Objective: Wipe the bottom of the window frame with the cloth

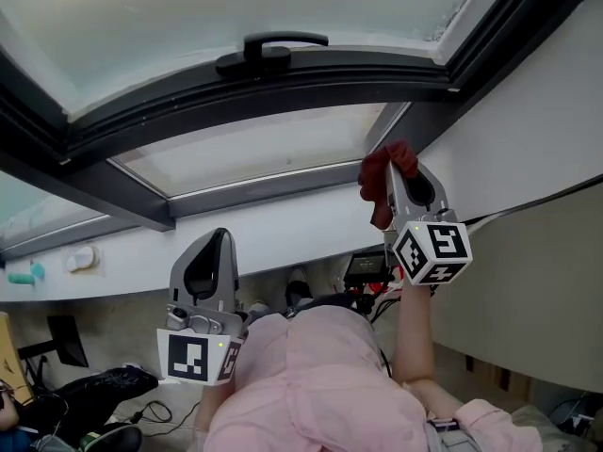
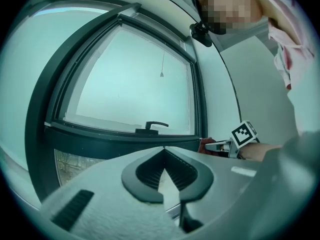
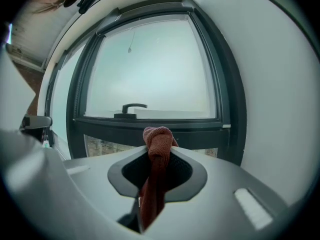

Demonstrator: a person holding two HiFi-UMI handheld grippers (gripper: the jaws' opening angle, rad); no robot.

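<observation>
Cloth runs lengthwise along our right gripper, clamped tight, bunched end poking toward the window frame; our left gripper is closed, empty.

Your light: soft daylight through window, pane washed pale, no hard shadows. Your gripper views: strong fisheye, dark vignette at corners, frame bowed, near foreground blurred. Head view: sharp, floor near you dim.

White wall beside frosted pane; dark floor clutter, perhaps bags
</observation>
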